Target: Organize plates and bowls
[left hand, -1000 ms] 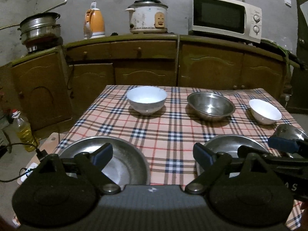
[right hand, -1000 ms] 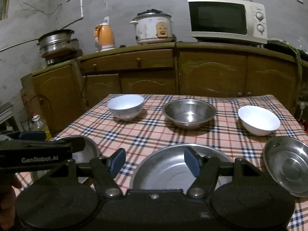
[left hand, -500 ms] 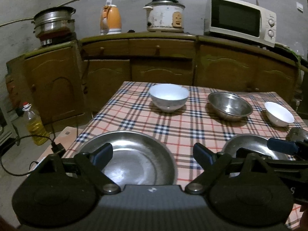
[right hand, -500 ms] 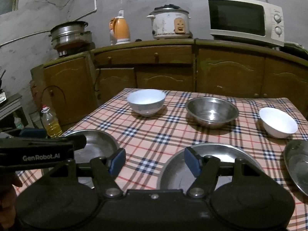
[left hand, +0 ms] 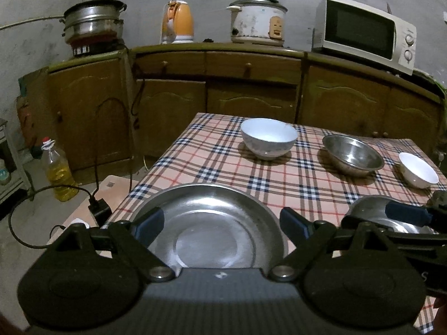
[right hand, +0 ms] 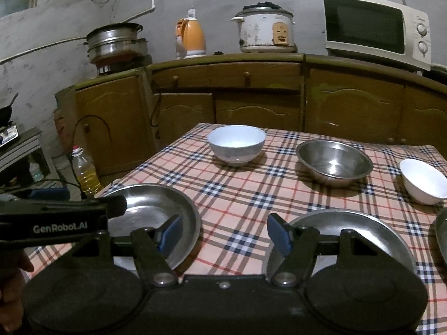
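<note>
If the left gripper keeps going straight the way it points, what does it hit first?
Most likely the large round steel plate at the near left table corner: the open left gripper frames it, though depth is unclear.

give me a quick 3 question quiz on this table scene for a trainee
1. True or false: the left hand-held gripper is clamped on the big steel plate.
2. Multiple choice: which dish sits between the two white bowls in the far row? A) steel bowl B) glass cup C) wooden tray
3. Fill in: the orange kettle stands on the ____.

Key
1. False: its jaws stand open over the plate, and the right hand-held gripper is open too.
2. A: the steel bowl lies between the large white bowl and the small white bowl.
3. Counter.
</note>
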`<move>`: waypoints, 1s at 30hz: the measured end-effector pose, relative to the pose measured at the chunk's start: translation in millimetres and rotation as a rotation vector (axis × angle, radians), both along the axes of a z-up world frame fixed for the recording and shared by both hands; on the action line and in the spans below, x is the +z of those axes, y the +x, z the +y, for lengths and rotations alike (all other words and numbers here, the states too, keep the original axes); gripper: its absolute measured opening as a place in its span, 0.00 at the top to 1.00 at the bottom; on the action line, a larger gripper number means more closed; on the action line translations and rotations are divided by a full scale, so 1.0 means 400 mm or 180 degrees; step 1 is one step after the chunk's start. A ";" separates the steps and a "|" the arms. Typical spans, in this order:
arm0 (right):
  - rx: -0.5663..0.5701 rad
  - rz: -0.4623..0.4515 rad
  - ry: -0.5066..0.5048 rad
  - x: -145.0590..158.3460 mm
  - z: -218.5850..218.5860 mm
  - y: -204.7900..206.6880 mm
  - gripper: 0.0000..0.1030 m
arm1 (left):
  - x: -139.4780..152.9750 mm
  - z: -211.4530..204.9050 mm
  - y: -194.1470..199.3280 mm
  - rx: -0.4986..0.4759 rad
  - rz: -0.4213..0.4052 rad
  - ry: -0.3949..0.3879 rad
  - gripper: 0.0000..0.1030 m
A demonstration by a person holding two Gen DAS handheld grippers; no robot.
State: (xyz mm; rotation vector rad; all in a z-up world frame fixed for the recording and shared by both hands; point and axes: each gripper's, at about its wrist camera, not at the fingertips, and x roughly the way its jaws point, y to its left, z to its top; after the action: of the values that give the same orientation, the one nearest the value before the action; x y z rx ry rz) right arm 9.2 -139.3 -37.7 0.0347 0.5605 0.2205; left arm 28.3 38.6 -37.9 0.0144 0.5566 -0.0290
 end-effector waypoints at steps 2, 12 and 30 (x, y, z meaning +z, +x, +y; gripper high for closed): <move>0.0026 0.0014 -0.0005 -0.004 0.010 0.004 0.22 | -0.004 0.010 0.001 0.0014 0.0004 -0.0012 0.11; 0.0195 0.0114 0.0001 -0.034 0.061 0.033 0.22 | -0.026 0.065 0.020 0.0082 0.0032 -0.0059 0.11; 0.0204 0.0490 -0.0030 -0.133 0.113 0.136 0.22 | -0.112 0.263 0.116 0.0708 0.0411 -0.0135 0.12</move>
State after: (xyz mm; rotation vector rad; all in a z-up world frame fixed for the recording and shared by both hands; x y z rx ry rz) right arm 63.7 -93.9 -90.8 0.0248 0.7168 0.2792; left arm 74.6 143.7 -82.8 -0.0912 0.6838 0.1760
